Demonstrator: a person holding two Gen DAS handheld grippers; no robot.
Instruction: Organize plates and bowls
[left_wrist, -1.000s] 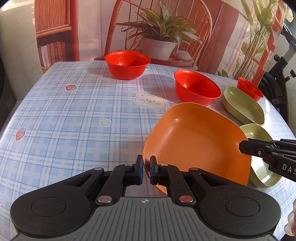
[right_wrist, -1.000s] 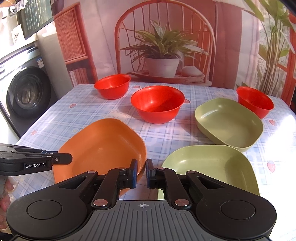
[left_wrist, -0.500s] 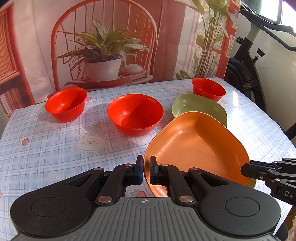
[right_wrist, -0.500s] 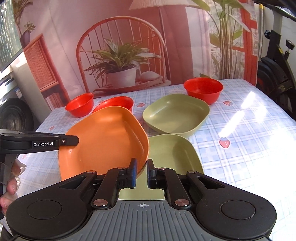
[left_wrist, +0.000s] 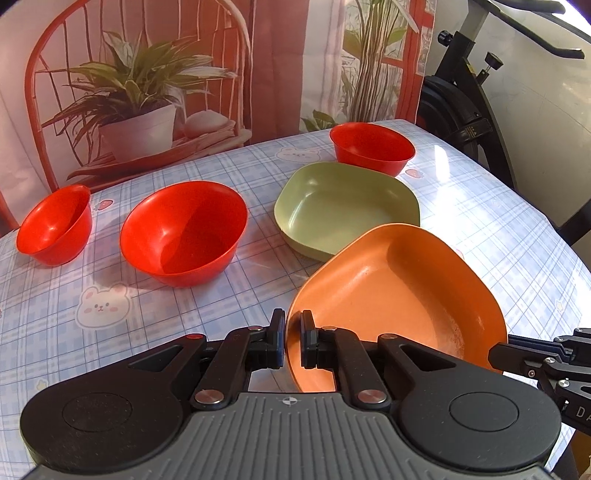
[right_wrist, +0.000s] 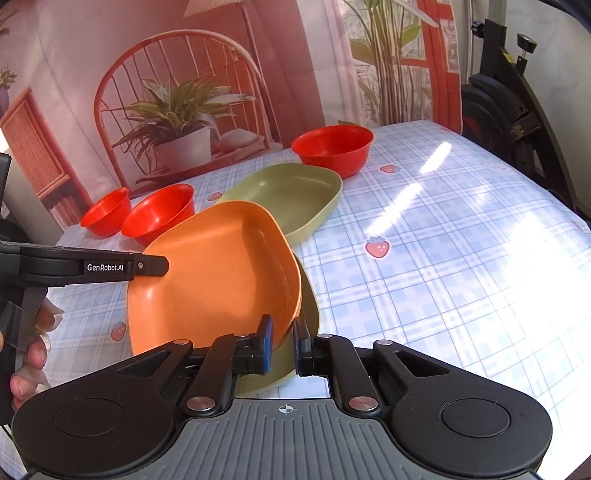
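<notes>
left gripper (left_wrist: 293, 341): you've got it pinched shut on the orange plate's (left_wrist: 399, 291) rim
right gripper (right_wrist: 282, 345): clamped tight on the opposite rim
orange plate: up off the table (right_wrist: 443, 258), tilted, over a green plate (right_wrist: 308, 310) near the front edge
second green plate (left_wrist: 343, 206): farther back
red bowls (left_wrist: 184, 232): three along the back edge

Both my feeds are bright and sharp: sun from the right throws washed-out glare patches across the tablecloth (right_wrist: 461, 258), the red bowl (left_wrist: 183, 233) casts a soft shadow leftward, and fisheye bends the frame edges.
</notes>
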